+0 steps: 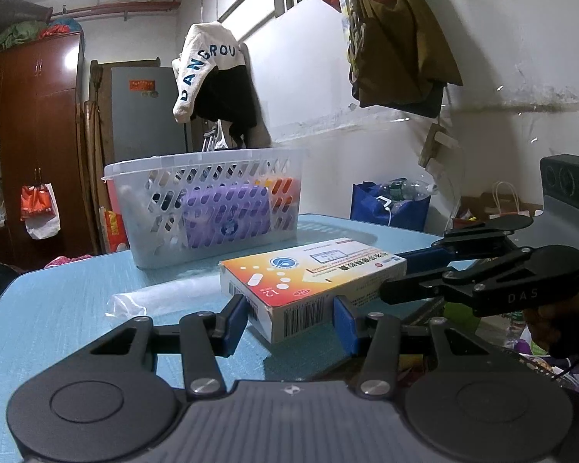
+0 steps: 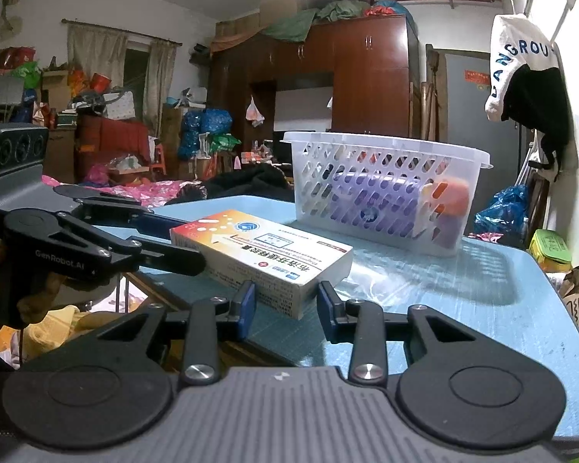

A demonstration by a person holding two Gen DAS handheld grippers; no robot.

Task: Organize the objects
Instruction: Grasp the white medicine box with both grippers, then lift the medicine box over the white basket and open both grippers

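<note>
Orange-white box (image 1: 308, 289) mid-frame, bracketed unclamped by spread left gripper (image 1: 291, 320) and right gripper (image 2: 287, 303); best squeezed squarely before basket (image 1: 208, 208) behind.

I see a dark wooden wardrobe (image 2: 366, 73) far off, curtains (image 2: 96, 58) at a window on the left, and a stained white wall (image 1: 521, 77) on the right.

Cluttered bedroom: wardrobe (image 2: 370, 73), bed (image 2: 143, 189)
</note>
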